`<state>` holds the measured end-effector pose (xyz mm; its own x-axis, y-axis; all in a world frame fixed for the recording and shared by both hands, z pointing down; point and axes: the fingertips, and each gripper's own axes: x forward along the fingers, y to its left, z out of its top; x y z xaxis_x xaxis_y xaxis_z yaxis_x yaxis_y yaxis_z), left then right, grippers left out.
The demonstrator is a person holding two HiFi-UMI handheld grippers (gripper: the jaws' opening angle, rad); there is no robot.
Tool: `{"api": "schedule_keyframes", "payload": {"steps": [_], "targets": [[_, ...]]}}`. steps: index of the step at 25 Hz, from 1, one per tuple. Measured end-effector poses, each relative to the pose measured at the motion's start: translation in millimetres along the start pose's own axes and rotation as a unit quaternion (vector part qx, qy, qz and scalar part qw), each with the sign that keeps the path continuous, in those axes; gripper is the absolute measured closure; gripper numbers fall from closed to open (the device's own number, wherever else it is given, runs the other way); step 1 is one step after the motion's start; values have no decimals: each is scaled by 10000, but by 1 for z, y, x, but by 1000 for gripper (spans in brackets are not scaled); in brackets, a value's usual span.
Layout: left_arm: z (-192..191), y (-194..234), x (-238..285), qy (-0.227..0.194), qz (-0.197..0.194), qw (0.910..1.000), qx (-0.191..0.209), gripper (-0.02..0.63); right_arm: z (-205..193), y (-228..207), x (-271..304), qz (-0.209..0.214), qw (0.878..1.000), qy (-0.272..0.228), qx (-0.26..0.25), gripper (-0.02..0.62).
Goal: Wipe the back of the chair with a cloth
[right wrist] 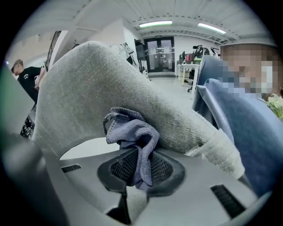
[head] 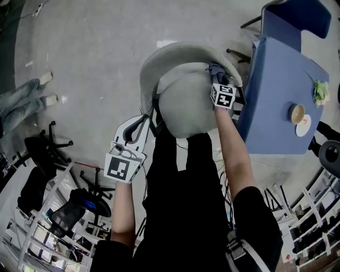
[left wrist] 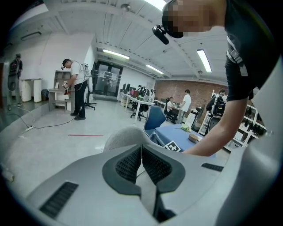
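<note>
Grips a bunched blue-grey cloth in the right claw, pressing it against the grey chair back near its top edge. Holds the left claw clenched, empty, lower down alongside.

Left tongs closed, right tongs clamped

Grippers: 2, namely left gripper and right gripper. Cloth: 1. Grey chair: 1. Blue table: 1, right. Blue chair: 1, far right. On table: 1 round dish, 1 white disc, 1 green clump.
</note>
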<state>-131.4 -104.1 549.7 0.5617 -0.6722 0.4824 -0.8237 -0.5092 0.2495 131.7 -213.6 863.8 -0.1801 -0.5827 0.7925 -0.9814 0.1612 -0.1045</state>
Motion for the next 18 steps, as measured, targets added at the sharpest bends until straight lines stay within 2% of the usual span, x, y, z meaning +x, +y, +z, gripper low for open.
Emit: {"api": "schedule_keyframes", "payload": {"steps": [3, 9, 18], "targets": [[-2, -3, -2, 133, -93, 9998, 154, 578, -3, -5, -5, -41, 9999, -2, 147, 517], [9, -8, -9, 14, -111, 9998, 169, 578, -13, -12, -30, -80, 9996, 78, 243, 517], [35, -26, -18, -162, -270, 9993, 204, 578, -3, -2, -87, 127, 9995, -2, -282, 517]]}}
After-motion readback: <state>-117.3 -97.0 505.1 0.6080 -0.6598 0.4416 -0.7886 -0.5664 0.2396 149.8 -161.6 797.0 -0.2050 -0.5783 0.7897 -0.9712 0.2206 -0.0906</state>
